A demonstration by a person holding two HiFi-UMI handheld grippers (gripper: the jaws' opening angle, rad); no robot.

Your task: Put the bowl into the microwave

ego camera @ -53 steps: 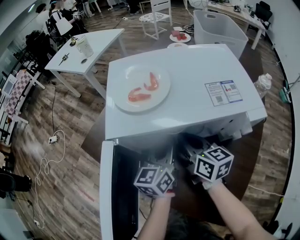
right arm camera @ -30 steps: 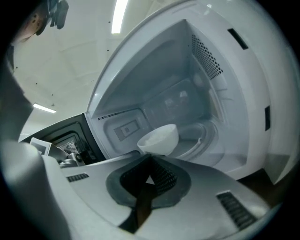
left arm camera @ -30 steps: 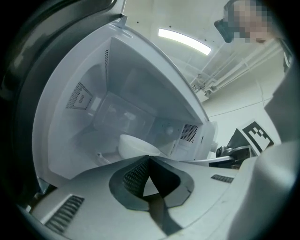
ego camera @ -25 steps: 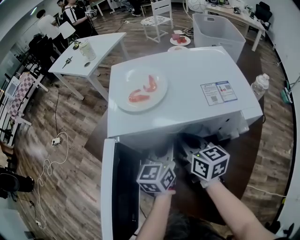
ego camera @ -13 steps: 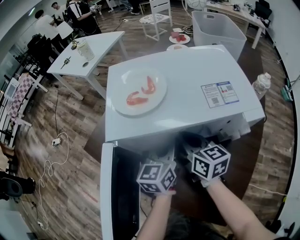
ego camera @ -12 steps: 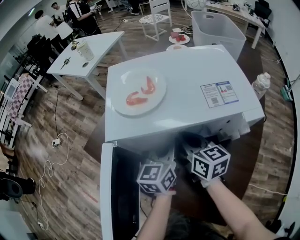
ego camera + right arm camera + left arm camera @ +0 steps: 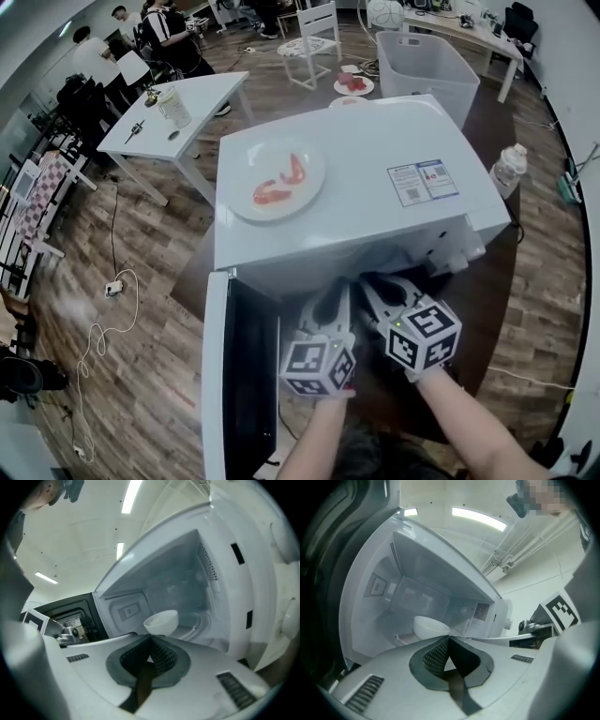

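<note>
Shows a white microwave (image 7: 356,187) on a dark table (image 7: 492,314) over a wood floor (image 7: 141,309), bowl (image 7: 161,620) inside, left gripper (image 7: 449,638) and right gripper (image 7: 151,638) pinched shut and empty, bowl hidden from above.

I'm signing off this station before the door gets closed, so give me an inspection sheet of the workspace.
Surface: dark table carrying the white microwave, door open.
Job's things: white bowl upright inside the microwave, ungripped.
Clutter: plate with red shrimp-like food on the microwave top.
Tools: left tool and right tool shut, empty, facing the cavity.
Cables: power strip with white cord on the floor.
Surroundings: white table, plastic bin, bottle, people beyond.
</note>
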